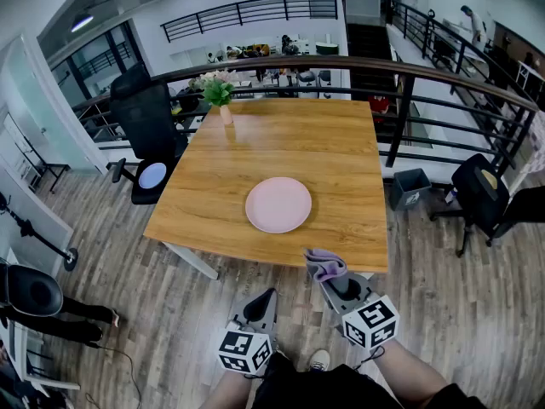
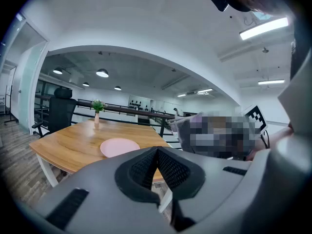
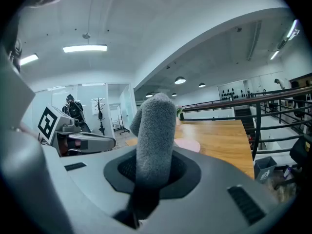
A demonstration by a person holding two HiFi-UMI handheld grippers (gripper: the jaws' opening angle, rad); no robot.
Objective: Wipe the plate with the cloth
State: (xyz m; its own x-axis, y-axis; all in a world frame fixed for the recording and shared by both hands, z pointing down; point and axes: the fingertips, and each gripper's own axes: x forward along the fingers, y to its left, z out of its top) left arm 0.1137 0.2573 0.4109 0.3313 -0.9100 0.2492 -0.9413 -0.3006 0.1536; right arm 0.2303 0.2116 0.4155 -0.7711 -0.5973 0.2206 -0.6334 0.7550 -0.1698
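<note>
A round pink plate (image 1: 278,204) lies on the wooden table (image 1: 230,169), nearer its front edge; it also shows as the plate (image 2: 119,146) in the left gripper view and the plate (image 3: 189,144) in the right gripper view. My right gripper (image 1: 326,273) hovers just off the table's front edge, shut on a grey-purple cloth (image 1: 324,264); the cloth (image 3: 155,139) stands up between its jaws. My left gripper (image 1: 266,296) hangs lower left of it, over the floor, shut with nothing in it; in its own view the gripper (image 2: 157,152) shows jaws pressed together.
A small vase of flowers (image 1: 220,94) stands at the table's far left. A black office chair (image 1: 146,135) is at the left side, another chair (image 1: 482,196) and a bin (image 1: 411,187) on the right. A railing (image 1: 443,118) runs behind the table.
</note>
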